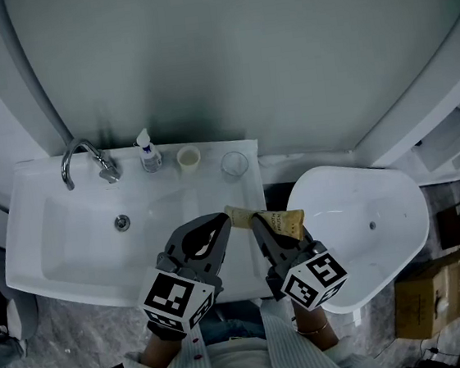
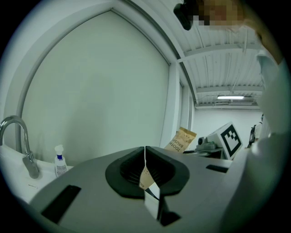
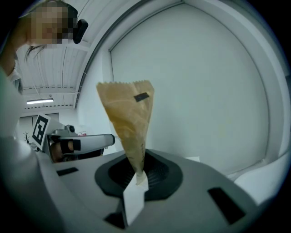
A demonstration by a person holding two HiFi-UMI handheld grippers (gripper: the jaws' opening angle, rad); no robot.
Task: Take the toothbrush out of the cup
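- Now the left gripper (image 1: pixel 220 221) is shut tight on a corner of the brown toothbrush packet (image 1: pixel 280 221).
- The right gripper (image 1: pixel 259 223) pinches it too.
- The cup (image 1: pixel 188 157) sits at 11 o'clock from the packet, well apart.

White washbasin (image 1: pixel 49 265) is the carrier. Along its rear ledge, left to right: chrome tap (image 1: pixel 83 159), small spray bottle (image 1: pixel 149 152) just beside it, cream cup (image 1: pixel 188 159), then clear glass (image 1: pixel 234 164) near the back-right corner. All upright, none touching. Drain (image 1: pixel 122 223) sits in the bowl.
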